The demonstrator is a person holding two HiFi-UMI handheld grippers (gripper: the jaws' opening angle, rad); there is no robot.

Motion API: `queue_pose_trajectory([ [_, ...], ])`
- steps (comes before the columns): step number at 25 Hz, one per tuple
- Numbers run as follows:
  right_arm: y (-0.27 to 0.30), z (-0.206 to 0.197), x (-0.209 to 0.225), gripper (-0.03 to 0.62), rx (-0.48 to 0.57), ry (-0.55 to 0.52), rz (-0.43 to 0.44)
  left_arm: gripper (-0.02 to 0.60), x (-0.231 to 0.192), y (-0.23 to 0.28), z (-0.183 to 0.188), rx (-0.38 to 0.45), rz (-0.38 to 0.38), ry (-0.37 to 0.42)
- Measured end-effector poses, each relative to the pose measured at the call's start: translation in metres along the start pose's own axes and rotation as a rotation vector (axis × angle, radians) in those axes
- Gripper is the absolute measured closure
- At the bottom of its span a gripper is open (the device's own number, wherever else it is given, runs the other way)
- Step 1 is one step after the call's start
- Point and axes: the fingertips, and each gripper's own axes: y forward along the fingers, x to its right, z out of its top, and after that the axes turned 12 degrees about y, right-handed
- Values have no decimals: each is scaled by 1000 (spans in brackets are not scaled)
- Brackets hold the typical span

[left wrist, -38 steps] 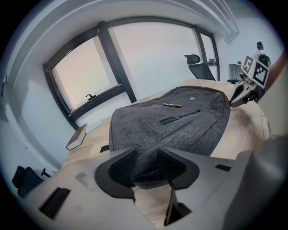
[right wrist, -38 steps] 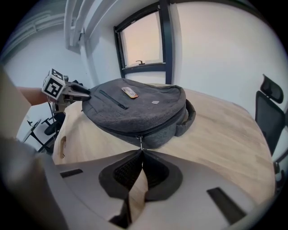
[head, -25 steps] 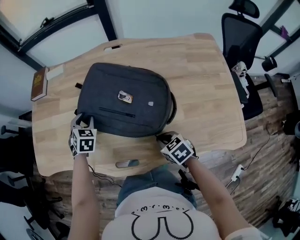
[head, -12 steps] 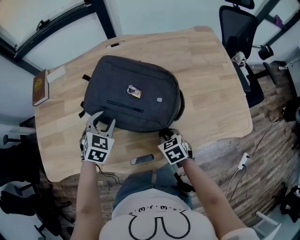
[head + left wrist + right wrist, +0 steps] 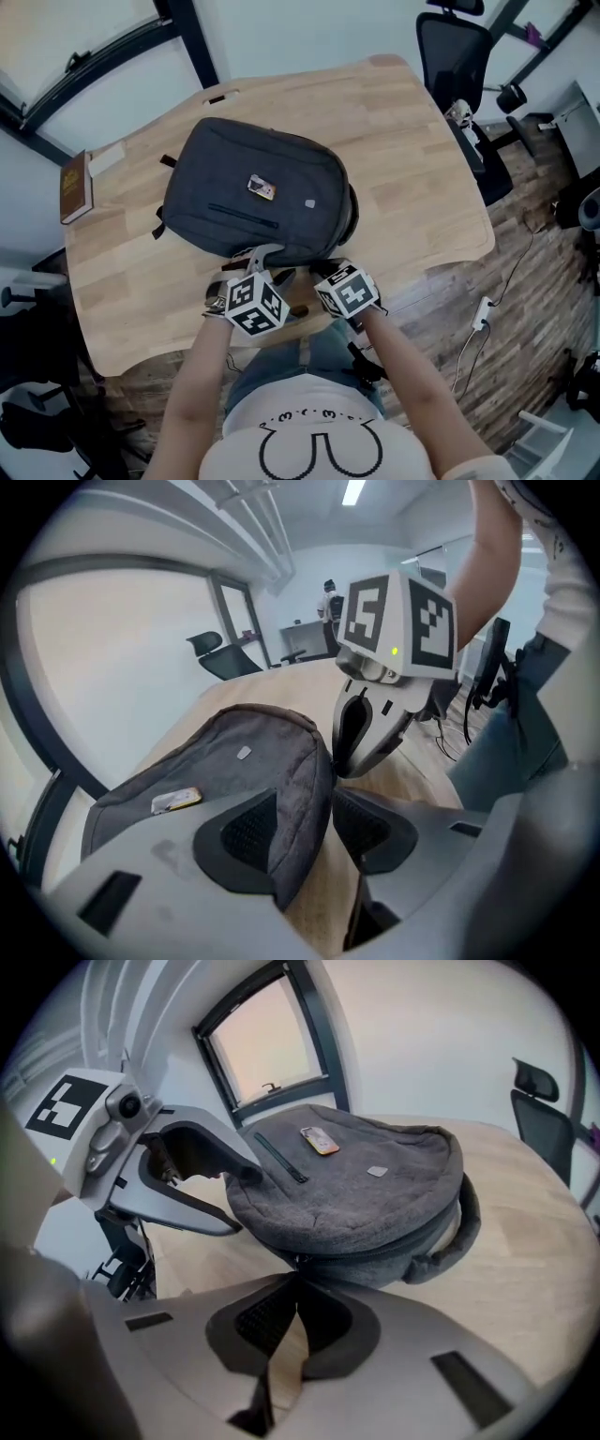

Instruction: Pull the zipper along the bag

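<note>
The dark grey bag lies flat on the worktop, with its lower end at the near edge. At that end the right claw is pinched together on the zipper pull. Just beside it the left claw is opening, with the bag's edge loose between its jaws. A book lies at the left edge.

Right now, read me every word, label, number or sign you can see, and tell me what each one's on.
Nothing here can be read as text.
Badge on the backpack: too small to read.
Grey patch on the backpack: too small to tell if it carries print.
Book at the table's edge: cover too small to read.
Shirt: small printed marks, not legible.
</note>
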Motion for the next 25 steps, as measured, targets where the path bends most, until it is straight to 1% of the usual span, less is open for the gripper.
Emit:
queue_pose_trajectory([
  [3,4,-5,-11,539,-32,-41,21,403,12,15,-4,-46,-50,56],
  [4,4,-5,-12,539,-37,-45,18,438,16,19,-6,-60,-66,66],
  [5,4,-5,-11,539,-40,-49,12,489,19,21,-7,-68,-80,65],
  [7,2,-5,-7,539,-45,-58,-1,508,20,22,-8,-71,-107,27],
  [9,-1,-5,-4,539,-58,-78,-9,515,18,22,-8,-78,-144,-6],
  [14,-5,-10,0,539,-96,-147,-33,523,19,23,-9,-96,-224,-22],
  [17,-7,-10,5,540,-113,-212,-50,525,19,21,-9,-95,-236,-33],
  [20,-11,-9,13,540,-137,-268,-85,525,19,20,-8,-96,-238,-36],
  [22,-17,-8,22,540,-147,-277,-108,526,20,20,-8,-102,-244,-40],
  [25,-27,-6,42,539,-152,-262,-129,528,21,18,-10,-112,-255,-33],
])
